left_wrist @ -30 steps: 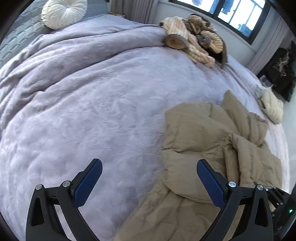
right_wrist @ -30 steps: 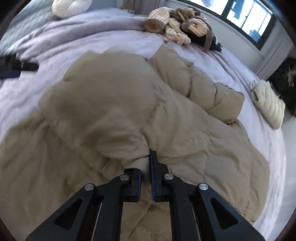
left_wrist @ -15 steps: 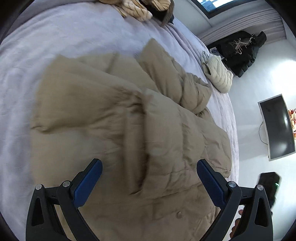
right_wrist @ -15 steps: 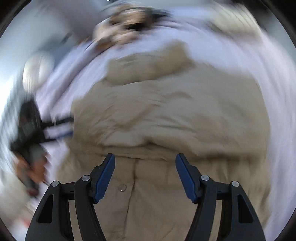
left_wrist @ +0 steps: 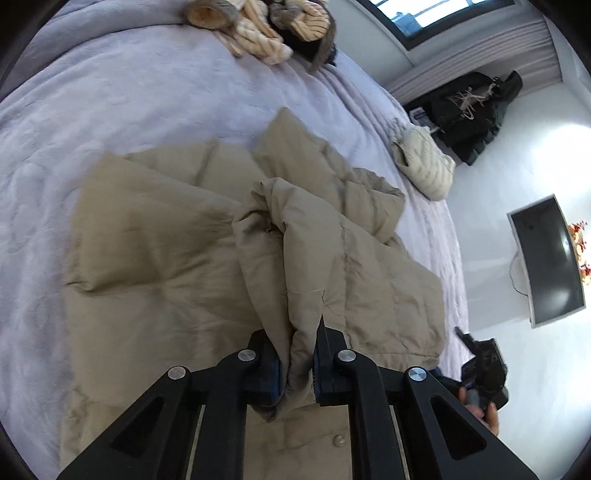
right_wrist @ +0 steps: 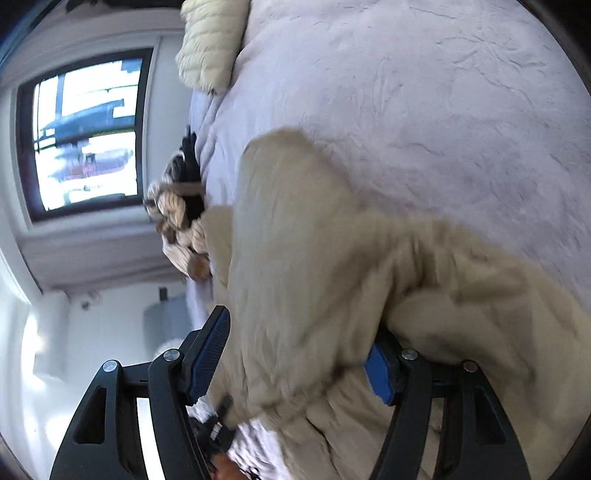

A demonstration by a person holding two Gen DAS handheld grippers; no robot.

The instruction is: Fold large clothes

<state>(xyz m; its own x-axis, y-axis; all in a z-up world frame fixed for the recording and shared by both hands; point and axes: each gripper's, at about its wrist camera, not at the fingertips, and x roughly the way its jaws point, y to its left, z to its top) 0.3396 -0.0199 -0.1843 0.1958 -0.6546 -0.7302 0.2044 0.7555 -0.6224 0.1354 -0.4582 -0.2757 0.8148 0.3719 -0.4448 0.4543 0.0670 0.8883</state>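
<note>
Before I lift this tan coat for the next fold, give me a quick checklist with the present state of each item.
1. Left tool clamped on a fold of the tan coat: ok.
2. Right tool gripping the coat: not ok; its jaws have just opened and stand apart, fabric between them.
3. Coat lying flat: not ok, bunched.
4. Bare bedspread beside the coat: ok.
5. Pile of knitwear apart from the coat: ok in the left view.
6. Snaps fastened: cannot tell.
</note>
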